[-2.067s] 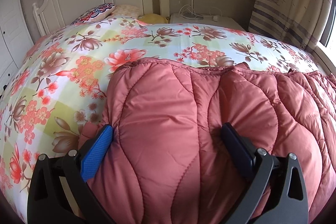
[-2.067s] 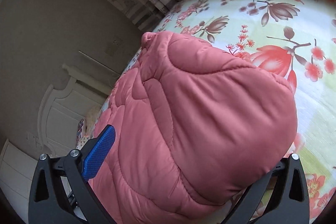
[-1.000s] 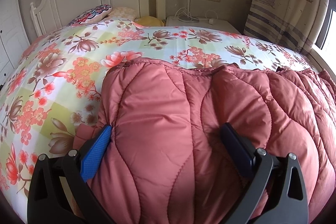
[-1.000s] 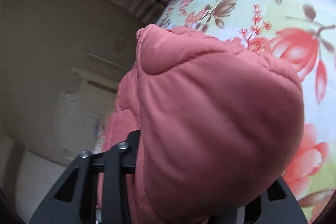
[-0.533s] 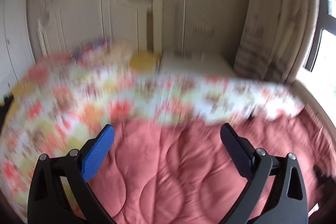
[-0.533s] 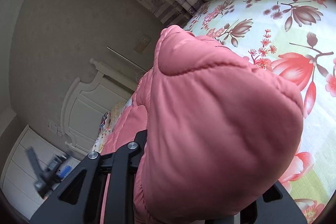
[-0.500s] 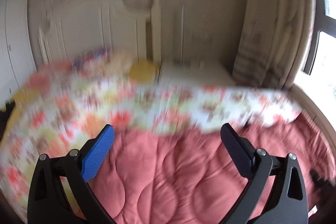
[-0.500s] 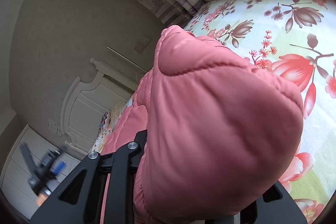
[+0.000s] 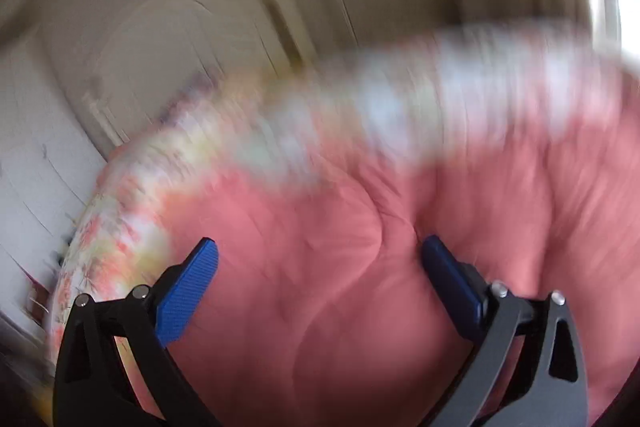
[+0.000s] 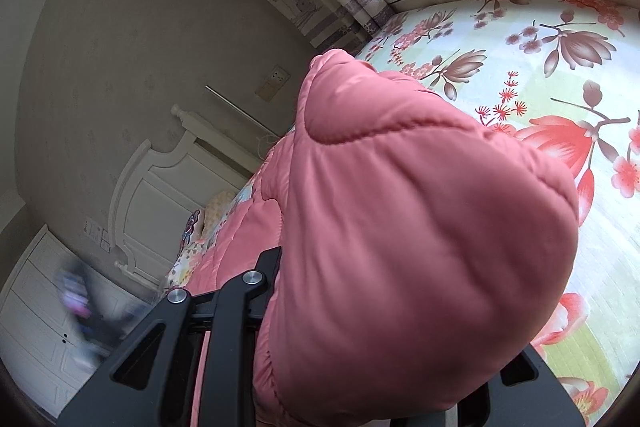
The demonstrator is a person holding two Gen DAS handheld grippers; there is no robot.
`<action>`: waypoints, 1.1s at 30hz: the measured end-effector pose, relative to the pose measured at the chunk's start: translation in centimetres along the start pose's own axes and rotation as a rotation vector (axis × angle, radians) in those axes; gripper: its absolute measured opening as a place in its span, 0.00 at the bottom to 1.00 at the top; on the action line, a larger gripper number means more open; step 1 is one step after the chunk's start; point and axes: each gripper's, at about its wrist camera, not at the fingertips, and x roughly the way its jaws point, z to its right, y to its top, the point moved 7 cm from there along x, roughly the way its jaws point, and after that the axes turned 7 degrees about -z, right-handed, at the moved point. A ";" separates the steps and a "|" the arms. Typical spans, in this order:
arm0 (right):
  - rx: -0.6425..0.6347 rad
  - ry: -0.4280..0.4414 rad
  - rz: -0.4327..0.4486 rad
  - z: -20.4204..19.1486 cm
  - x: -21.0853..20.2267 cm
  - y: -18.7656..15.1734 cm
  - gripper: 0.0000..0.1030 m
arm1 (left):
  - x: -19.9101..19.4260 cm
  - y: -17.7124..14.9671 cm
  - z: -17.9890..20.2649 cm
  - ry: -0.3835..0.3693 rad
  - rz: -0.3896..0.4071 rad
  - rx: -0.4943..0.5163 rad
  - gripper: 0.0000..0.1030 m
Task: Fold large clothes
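So the pink quilted puffer coat [image 10: 420, 247] is lying on the bed, spread over a floral bedspread [image 10: 560, 67]. A big puffy chunk of it bulges right up in front of the right wrist camera, and the rest trails off toward the white headboard [image 10: 160, 183].

The right gripper [image 10: 360, 379] has its fingers drawn in close with that fat fold of coat clamped between them; the padding covers the fingertips, so only the black finger frames poke out at either side.

The left gripper [image 9: 320, 259] has its blue pads [image 9: 188, 287] spread wide with nothing between them, hanging over the coat [image 9: 320, 287]. I can't tell if they touch it, since that view is badly smeared.

No readable writing anywhere. There's a wall socket [image 10: 274, 81] and a curtain [image 10: 320, 3] by the window.
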 end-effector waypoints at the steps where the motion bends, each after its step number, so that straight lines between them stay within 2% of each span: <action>1: -0.014 0.014 -0.002 -0.5 0.1 0.0 0.33 | -1.0 -0.3 -0.3 0.067 0.045 -0.007 0.97; 2: -0.046 -0.020 0.015 -0.9 -0.2 0.1 0.33 | -1.1 -0.4 -0.2 0.074 0.046 0.008 0.96; 5: -0.064 -0.021 0.024 -1.7 -0.4 0.4 0.33 | -0.2 -1.6 -0.3 0.039 0.028 -0.004 0.96; 10: -0.069 -0.038 0.022 -1.7 -0.5 0.3 0.33 | 0.2 -3.2 -0.2 0.032 0.020 0.001 0.96; 13: -0.072 -0.038 0.019 -1.5 -0.6 0.3 0.33 | 0.0 -2.7 -0.6 -0.057 -0.035 0.018 0.95; 16: 0.025 0.066 0.007 -0.3 -0.5 0.6 0.33 | -2.1 -0.8 -2.1 -0.266 -0.032 -0.070 0.96; 17: 0.105 0.130 0.007 0.6 -0.5 0.6 0.33 | -2.7 -0.2 -2.9 -0.292 -0.021 -0.109 0.96; 19: 0.176 0.164 -0.005 1.5 -0.4 0.5 0.33 | -3.3 0.9 -3.5 -0.286 0.008 -0.135 0.96; 21: 0.257 0.126 -0.062 2.3 -0.4 0.4 0.42 | -2.4 0.7 -3.4 -0.273 -0.001 -0.124 0.96; 23: 0.325 0.056 -0.127 3.1 -1.0 -0.1 0.74 | -0.7 0.2 -3.8 -0.277 -0.042 -0.123 0.96; 25: 0.289 0.055 -0.128 2.6 -2.7 -0.2 0.96 | 1.3 -0.4 -3.8 -0.316 -0.092 -0.131 0.97; 26: 0.275 0.026 -0.096 2.7 -4.3 -0.4 0.96 | 2.1 -0.9 -3.8 -0.348 -0.080 -0.147 0.97; 28: 0.259 0.027 -0.058 3.0 -5.5 -1.0 0.96 | 2.3 -0.8 -4.1 -0.366 -0.066 -0.162 0.98; 33: 0.158 -0.026 -0.050 1.8 -1.7 0.0 0.96 | 2.5 -0.6 -3.7 -0.358 -0.065 -0.148 0.98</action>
